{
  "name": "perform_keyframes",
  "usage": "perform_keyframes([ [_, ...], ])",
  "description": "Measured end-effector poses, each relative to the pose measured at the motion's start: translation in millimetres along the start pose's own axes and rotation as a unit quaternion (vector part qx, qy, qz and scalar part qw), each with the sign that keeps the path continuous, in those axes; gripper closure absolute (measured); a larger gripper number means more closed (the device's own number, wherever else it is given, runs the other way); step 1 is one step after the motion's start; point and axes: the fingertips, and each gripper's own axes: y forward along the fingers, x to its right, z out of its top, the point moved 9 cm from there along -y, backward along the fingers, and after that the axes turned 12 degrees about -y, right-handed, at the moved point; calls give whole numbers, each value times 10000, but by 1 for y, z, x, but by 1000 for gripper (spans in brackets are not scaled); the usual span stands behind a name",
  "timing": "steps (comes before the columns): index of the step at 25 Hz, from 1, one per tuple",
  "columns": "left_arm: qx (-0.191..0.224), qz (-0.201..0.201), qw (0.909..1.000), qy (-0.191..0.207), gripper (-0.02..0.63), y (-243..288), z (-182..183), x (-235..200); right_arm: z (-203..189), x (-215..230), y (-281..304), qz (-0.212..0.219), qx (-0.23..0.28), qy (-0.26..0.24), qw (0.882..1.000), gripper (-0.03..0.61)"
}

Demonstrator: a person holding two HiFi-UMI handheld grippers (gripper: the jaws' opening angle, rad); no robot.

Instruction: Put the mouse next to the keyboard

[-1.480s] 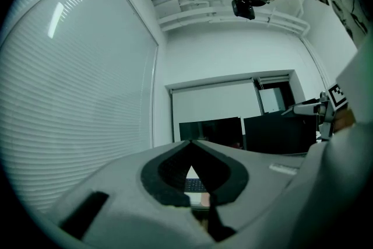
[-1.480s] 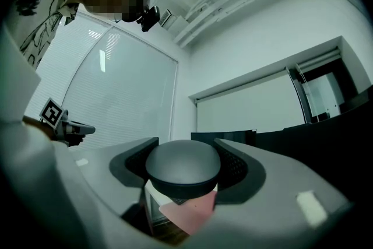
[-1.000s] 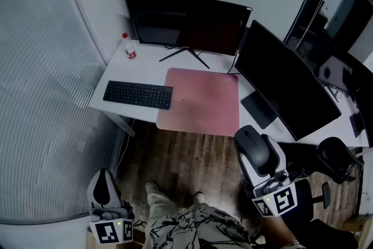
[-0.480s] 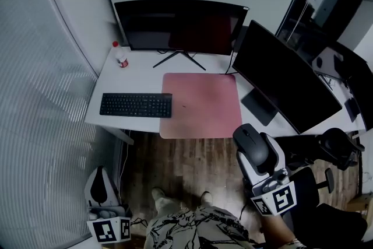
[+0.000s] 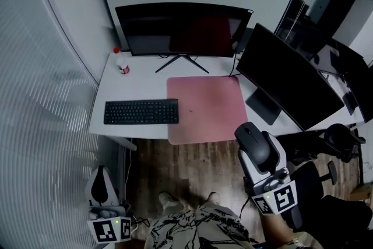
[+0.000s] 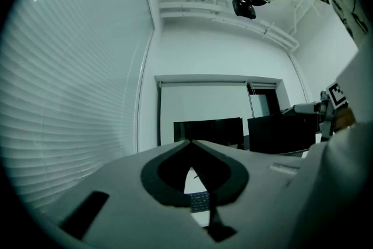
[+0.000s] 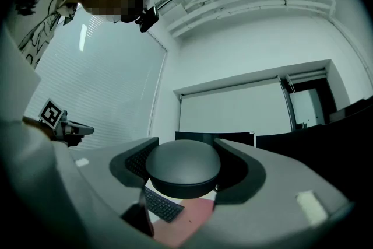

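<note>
Fingers [image 7: 125, 163] of the right gripper [image 5: 252, 136] stand wide, clamped on the flanks of the rounded black computer mouse [image 5: 254, 147]. I hold it above the dark wooden floor [image 5: 186, 166], at 5 o'clock from the pink desk mat [image 5: 210, 108]. My left gripper [image 5: 104, 183] hangs low at 7 o'clock with its tips together on nothing, close to the ribbed blind wall [image 5: 41, 114].

The white desk [image 5: 143, 81] carries a flat black keyboard [image 5: 141, 112], whose right end overlaps the mat's left edge. A small red-capped bottle [image 5: 121, 61] stands at the keyboard's 11 o'clock. A curved black monitor [image 5: 180, 29] stands at 12 o'clock and a second black monitor [image 5: 288, 81] at 3 o'clock.

Since the earlier frame the desk has slid slightly right and down in the head view. Both grippers keep their places and the mouse is still gripped.

Bare mat lies open at the keyboard's 3 o'clock. The desk's front edge runs just below both, and the second monitor's base crowds the mat's right side.
</note>
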Motion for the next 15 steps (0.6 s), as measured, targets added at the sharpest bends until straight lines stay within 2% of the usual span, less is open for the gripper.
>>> perform_keyframes([
  [6, -28, -293, 9996, -14, 623, 12, 5, -34, 2, -28, 7, -371, -69, 0, 9993, 272],
  [15, -282, -859, 9959, -41, 623, 36, 6, -73, 11, -70, 8, -817, -334, 6, 9961, 272],
])
